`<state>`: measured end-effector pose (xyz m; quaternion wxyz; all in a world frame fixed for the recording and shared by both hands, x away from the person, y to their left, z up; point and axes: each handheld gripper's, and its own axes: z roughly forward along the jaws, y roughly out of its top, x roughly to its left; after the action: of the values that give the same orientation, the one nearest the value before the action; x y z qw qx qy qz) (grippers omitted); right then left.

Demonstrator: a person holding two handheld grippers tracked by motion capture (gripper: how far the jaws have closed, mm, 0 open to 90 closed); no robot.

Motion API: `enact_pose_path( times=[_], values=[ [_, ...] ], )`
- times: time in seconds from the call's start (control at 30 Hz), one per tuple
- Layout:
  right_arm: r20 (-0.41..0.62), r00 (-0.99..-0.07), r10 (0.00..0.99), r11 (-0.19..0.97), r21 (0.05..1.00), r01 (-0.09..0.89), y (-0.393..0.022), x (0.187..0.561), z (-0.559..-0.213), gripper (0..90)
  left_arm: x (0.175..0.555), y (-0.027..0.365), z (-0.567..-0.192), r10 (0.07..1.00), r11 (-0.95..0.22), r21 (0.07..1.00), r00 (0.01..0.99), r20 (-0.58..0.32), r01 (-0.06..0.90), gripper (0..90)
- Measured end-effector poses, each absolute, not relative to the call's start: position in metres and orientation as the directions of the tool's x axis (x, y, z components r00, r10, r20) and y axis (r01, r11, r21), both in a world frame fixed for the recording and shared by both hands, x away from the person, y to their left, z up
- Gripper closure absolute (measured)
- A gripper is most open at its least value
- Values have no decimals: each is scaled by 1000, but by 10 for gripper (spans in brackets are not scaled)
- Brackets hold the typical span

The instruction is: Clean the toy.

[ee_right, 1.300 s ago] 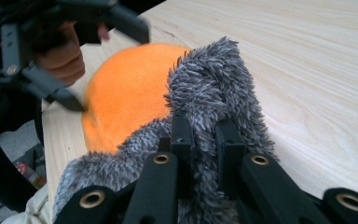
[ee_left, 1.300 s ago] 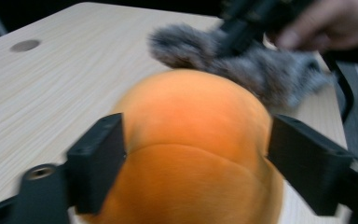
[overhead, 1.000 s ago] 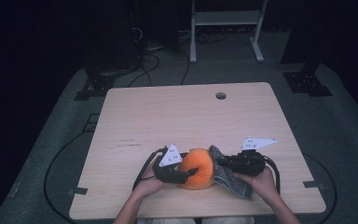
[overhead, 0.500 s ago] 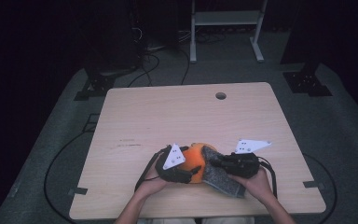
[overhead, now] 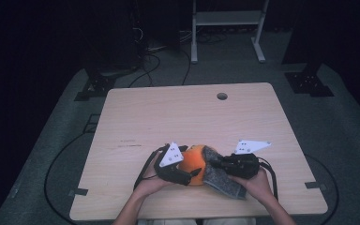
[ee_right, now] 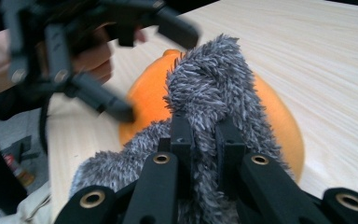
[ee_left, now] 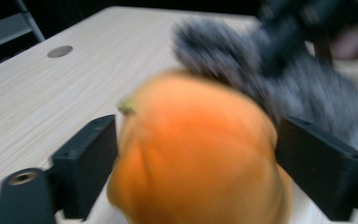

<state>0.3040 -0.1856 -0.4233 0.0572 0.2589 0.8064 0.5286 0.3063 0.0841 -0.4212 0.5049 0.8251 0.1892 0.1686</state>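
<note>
Left tongs (ee_left: 196,154) just opening, jaws apart beside the blurred orange pumpkin (ee_left: 196,154), not pressing. Right tongs (ee_right: 204,135) level, clamped on grey fuzzy cloth (ee_right: 205,93), partly hiding pumpkin.

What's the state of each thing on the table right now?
Round orange pumpkin-like ball: resting on the table, between the left fingers.
Shaggy grey microfibre cloth: draped against the ball, pinched.
Left gripper: fingers just opening, straddling the ball.
Right gripper: shut on the cloth.
</note>
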Motion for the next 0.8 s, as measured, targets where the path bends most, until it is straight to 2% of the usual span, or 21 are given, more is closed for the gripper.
enact_pose_path(
  times=[0.03, 0.07, 0.1, 0.2, 0.4, 0.53, 0.67, 0.8],
  values=[
    [178, -865, 469, 311, 883, 350, -184, 302, -423, 803, 307, 83, -422, 480, -435, 889, 872, 94, 143, 118],
    [169, -867, 470, 315, 885, 343, -183, 301, -424, 803, 306, 83, -425, 464, -454, 879, 881, 95, 144, 161],
    [167, -865, 473, 317, 884, 344, -184, 301, -424, 803, 305, 83, -428, 467, -452, 882, 878, 103, 136, 247],
    [200, -838, 508, 289, 877, 385, -194, 307, -428, 803, 304, 86, -431, 462, -469, 873, 879, 113, 134, 308],
    [272, -763, 586, 258, 830, 494, -215, 321, -443, 802, 303, 90, -433, 450, -470, 873, 886, 109, 132, 336],
    [277, -781, 560, 232, 853, 468, -213, 321, -438, 802, 303, 92, -434, 440, -468, 875, 891, 109, 124, 337],
    [321, -752, 575, 233, 818, 527, -214, 327, -450, 802, 302, 93, -435, 433, -465, 878, 895, 111, 116, 335],
    [294, -728, 619, 275, 787, 552, -221, 328, -452, 802, 301, 93, -435, 428, -465, 878, 897, 114, 110, 331]
  ],
)
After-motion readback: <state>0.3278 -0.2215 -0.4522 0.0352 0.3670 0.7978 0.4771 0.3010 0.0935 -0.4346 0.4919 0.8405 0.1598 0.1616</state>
